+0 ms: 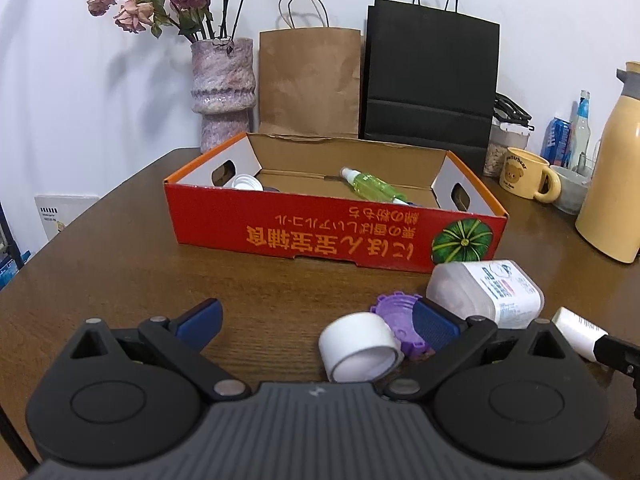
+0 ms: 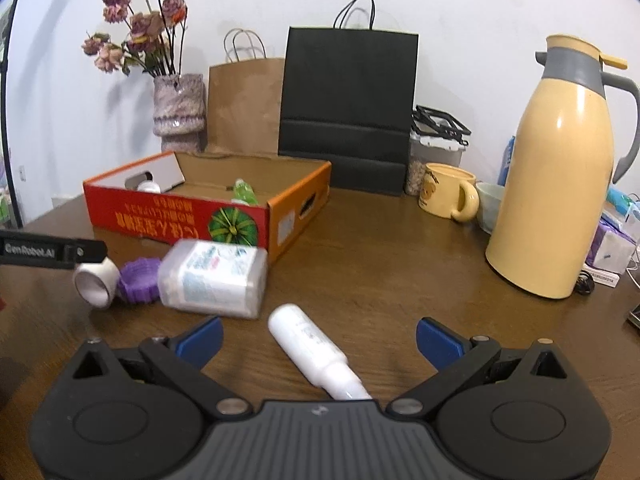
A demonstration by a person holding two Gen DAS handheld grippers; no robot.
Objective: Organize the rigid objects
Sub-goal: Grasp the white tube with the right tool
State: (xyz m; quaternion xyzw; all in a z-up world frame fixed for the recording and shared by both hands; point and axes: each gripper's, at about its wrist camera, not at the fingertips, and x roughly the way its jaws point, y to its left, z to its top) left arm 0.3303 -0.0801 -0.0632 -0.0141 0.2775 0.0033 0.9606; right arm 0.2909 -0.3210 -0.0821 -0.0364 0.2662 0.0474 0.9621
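Tube point(image 2: 308, 340) between fingers point(image 2: 434, 340) (spread); jar point(image 2: 214, 276) near

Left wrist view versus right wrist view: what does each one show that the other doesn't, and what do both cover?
Only the left wrist view shows the blue soda can and glass bottle behind the mug.

Only the right wrist view shows the tissue packs right of the thermos, the carton's orange end wall, and the white tube lying full-length between the open right tool.

Both show the red carton, green spray bottle, white tape roll, purple lid, clear jar, yellow mug and paper bags.
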